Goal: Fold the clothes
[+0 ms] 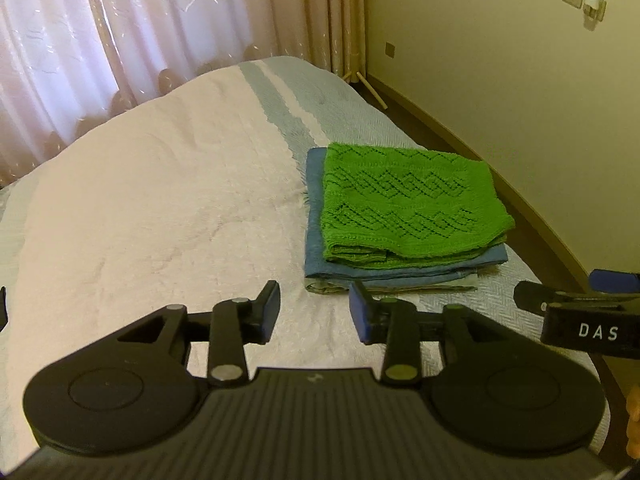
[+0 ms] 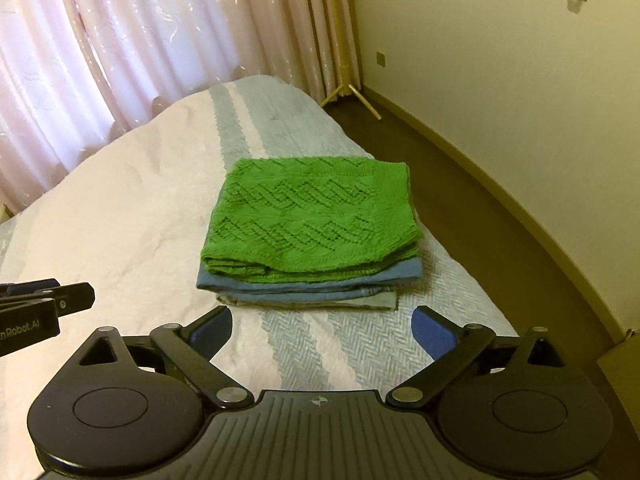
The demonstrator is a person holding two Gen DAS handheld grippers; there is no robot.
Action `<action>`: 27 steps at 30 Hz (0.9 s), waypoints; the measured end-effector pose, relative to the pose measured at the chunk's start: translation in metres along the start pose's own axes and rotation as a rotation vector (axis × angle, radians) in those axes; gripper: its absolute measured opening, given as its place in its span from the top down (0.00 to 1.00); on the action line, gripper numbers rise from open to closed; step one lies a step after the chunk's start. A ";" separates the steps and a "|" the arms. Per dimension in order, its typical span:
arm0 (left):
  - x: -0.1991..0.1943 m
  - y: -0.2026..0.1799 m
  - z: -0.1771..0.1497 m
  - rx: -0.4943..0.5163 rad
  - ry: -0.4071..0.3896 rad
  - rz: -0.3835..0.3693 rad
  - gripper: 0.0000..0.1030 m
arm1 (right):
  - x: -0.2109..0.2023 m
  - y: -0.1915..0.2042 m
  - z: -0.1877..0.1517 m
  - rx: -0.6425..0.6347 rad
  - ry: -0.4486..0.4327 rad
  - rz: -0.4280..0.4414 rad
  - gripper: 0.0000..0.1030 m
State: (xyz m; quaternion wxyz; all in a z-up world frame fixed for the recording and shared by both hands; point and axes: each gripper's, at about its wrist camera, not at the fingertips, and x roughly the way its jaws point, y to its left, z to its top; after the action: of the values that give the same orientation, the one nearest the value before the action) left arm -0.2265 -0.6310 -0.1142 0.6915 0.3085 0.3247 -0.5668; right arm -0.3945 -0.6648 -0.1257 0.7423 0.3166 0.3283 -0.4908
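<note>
Two black two-finger grippers with blue pads are held above a bed, and neither carries anything. The landmark taken here is the stack of folded clothes (image 2: 308,240), which lies on the right part of the bed.

Far to the left of the stack, pale pink sheer curtains (image 2: 100,52) are seen hanging behind the bed. Left of the stack, a wide pinkish-white fluffy blanket (image 1: 152,208) is spread over the mattress, and the stack's left edge lies just beside the blanket's border. Below and left of the stack, the left gripper (image 1: 314,312) is seen with its jaws parted and only bedding showing between the pads.

The stack itself is made up of a bright green open-knit garment (image 2: 312,216), folded square, laid on top of a folded blue cloth garment (image 2: 304,284), under which a paler greyish folded layer (image 2: 376,301) peeks out at the near edge. The stack rests on a light grey-blue herringbone bedspread with white stripes (image 2: 360,352).

Below the stack, the right gripper (image 2: 322,330) is held with its jaws spread wide, clear of the clothes. Right of the stack, a dark brown floor (image 2: 480,216) and a cream wall (image 2: 500,80) are visible.
</note>
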 end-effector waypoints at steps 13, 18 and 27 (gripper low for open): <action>-0.048 0.001 -0.017 0.018 -0.052 -0.008 0.62 | -0.042 0.019 -0.020 -0.020 -0.032 -0.025 0.03; -0.057 0.000 -0.025 0.035 -0.055 -0.010 0.56 | -0.046 0.021 -0.029 -0.006 -0.014 -0.024 0.03; -0.054 -0.004 -0.038 0.064 -0.026 -0.019 0.50 | -0.047 0.021 -0.041 0.019 0.006 -0.035 0.03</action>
State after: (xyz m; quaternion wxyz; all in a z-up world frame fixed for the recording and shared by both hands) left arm -0.2419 -0.5694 -0.0939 0.6801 0.3200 0.3002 -0.5873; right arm -0.3966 -0.6011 -0.1088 0.7294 0.3195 0.3314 -0.5059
